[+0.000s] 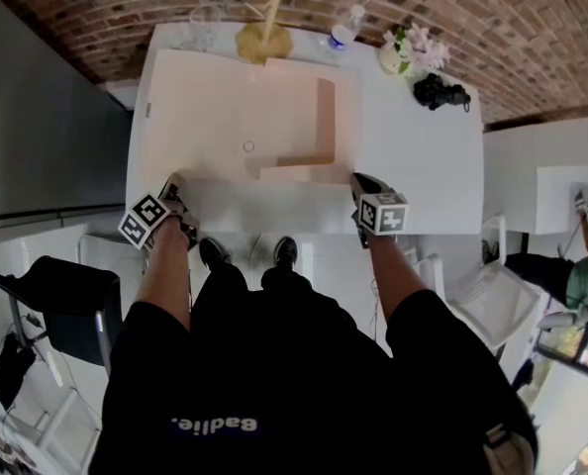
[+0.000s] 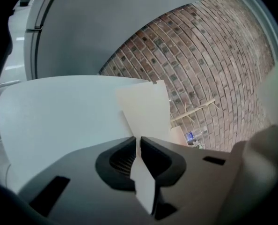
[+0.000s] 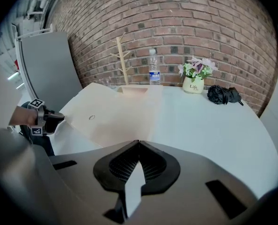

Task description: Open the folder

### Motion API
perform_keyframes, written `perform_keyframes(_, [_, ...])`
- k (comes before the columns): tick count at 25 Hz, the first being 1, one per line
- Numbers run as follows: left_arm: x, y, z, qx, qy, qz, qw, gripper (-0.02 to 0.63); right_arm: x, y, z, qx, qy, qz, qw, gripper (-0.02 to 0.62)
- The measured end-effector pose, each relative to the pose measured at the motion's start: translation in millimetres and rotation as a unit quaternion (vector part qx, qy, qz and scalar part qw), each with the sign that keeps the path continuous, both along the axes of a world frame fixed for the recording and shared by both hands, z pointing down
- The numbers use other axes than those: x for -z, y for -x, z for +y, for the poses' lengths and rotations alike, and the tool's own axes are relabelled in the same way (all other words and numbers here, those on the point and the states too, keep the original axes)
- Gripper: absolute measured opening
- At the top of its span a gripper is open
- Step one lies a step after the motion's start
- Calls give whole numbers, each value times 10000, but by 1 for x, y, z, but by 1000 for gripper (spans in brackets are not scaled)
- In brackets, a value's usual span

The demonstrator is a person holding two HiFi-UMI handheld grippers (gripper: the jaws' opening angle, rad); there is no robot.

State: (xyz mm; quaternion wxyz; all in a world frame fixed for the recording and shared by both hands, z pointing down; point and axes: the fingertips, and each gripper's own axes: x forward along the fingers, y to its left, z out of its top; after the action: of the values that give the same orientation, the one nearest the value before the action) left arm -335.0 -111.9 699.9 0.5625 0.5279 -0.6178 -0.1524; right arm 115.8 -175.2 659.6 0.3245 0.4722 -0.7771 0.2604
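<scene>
The white table (image 1: 423, 181) fills the middle of your head view, its far edge against a brick wall. The folder (image 1: 225, 107), a big pale peach sheet, lies spread over the table's left and middle. A darker peach strip (image 1: 325, 117) runs down its right side and turns along the near part. A small ring mark (image 1: 248, 146) sits near its centre.

Your left gripper (image 1: 173, 184) is at the folder's near left corner. Its own view shows the jaws drawn in to a thin slit, with the folder's sheet standing edge-on in that slit and rising above the table beyond the tips. The pads look pressed on the sheet.

Your right gripper (image 1: 359, 182) is at the near right end of the folder. There the jaw tips meet, and a pale sliver of sheet shows between the pads behind them. The folder's edge runs straight up to the tips, so it reads as a pinch on the folder (though the sliver is thin and less plain than on the left).

Along the far edge stand a wooden branch stand (image 1: 264, 40), a water bottle (image 3: 153, 71) and a small pot of flowers (image 3: 193, 83). A black bundle (image 3: 224, 94) lies just right of the pot, apart from the folder.
</scene>
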Motion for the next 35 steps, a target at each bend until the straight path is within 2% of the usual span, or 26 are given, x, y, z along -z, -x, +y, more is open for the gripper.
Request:
perform_keyframes(5, [10, -2, -1, -36, -139, 18, 9999, 23, 11, 3, -5, 33, -130, -75, 9999, 29])
perform_keyframes(10, [29, -8, -1, -153, -443, -28, 9989, 23, 25, 7, -6, 86, -252, -172, 9995, 29])
perform_keyframes(16, [59, -28, -4, -661, -811, -255, 9942, 32, 42, 16, 1, 248, -422, -393, 9980, 29])
perform_keyframes(23, [97, -61, -10, -1188, -1278, -262, 9843, 132, 61, 19, 11, 458, -580, -547, 9958, 29])
perform_keyframes(26, [110, -80, -10, -1480, -1338, -383, 9792, 137, 68, 18, 16, 540, -636, -597, 9947, 29])
perform_keyframes(30, [122, -110, -10, -1959, -1576, -360, 9672, 143, 72, 15, 23, 589, -703, -605, 9939, 29])
perform_keyframes(35, [142, -136, -1, -2183, -1760, -270, 9595, 140, 75, 13, 40, 621, -689, -682, 9934, 29])
